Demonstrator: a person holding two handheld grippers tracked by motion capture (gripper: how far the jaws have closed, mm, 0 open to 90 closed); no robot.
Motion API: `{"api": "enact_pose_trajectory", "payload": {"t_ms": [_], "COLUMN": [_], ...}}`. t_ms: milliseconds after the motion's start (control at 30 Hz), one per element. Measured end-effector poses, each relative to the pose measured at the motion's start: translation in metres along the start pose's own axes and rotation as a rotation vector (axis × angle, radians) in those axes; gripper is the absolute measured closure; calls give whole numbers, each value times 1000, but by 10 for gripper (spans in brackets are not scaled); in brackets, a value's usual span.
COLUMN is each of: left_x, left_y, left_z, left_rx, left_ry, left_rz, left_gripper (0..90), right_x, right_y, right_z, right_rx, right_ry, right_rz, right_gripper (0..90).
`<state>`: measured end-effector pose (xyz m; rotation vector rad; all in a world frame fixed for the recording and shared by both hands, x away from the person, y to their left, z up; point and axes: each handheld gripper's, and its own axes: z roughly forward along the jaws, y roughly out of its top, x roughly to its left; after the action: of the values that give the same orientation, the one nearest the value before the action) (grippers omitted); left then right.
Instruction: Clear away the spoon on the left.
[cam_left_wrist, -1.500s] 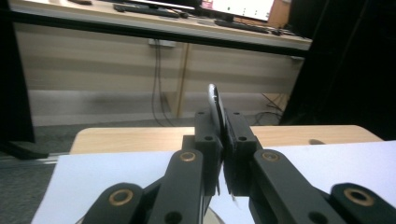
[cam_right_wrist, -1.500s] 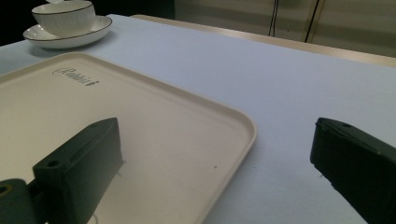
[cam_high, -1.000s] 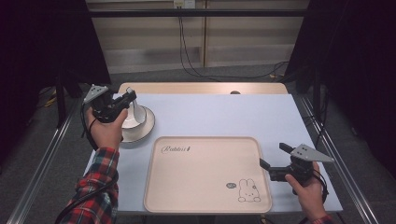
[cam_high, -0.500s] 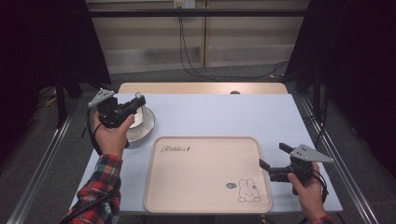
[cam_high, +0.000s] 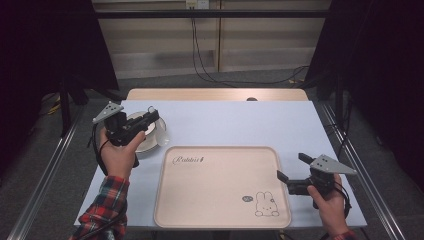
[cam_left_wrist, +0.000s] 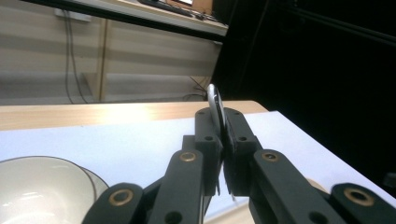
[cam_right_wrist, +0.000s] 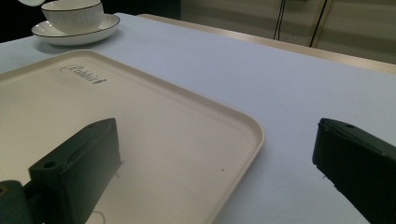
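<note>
your left gripper (cam_high: 150, 118) is clamped on a spoon (cam_left_wrist: 215, 103) lifted beside the bowl (cam_high: 141, 131) and saucer (cam_right_wrist: 77, 33), your right gripper (cam_high: 291, 171) hangs apart at the tray (cam_high: 220, 220) edge, so the placing looks undone.

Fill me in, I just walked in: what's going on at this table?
A person holds a gripper in each hand. The left gripper is shut on a thin, shiny edge, likely a spoon, above the bowl and its saucer. The right gripper waits open beside the empty rabbit tray.
</note>
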<state>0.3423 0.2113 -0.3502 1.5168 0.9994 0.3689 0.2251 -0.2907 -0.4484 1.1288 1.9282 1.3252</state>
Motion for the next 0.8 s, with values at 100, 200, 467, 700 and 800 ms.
{"api": "enact_pose_trajectory", "payload": {"t_ms": [100, 200, 467, 700, 800], "left_x": [-2, -3, -6, -13, -17], "left_y": [-4, -9, -24, -39, -45], "left_z": [-1, -2, -6, -6, -5], "left_rx": [8, 21, 61, 86, 90], "left_ry": [-13, -23, -71, -96, -105], "left_rz": [-3, -4, -12, -24, -31], "left_gripper": [857, 857, 857, 857, 857], "right_x": [1, 2, 2, 3, 3], "right_y": [0, 0, 0, 0, 0], "right_z": [1, 1, 1, 1, 1], "right_rx": [3, 5, 6, 6, 6], "right_ry": [-2, 3, 13, 15, 16], "right_rz": [1, -6, -9, -11, -11], "right_gripper": [6, 6, 7, 7, 7]}}
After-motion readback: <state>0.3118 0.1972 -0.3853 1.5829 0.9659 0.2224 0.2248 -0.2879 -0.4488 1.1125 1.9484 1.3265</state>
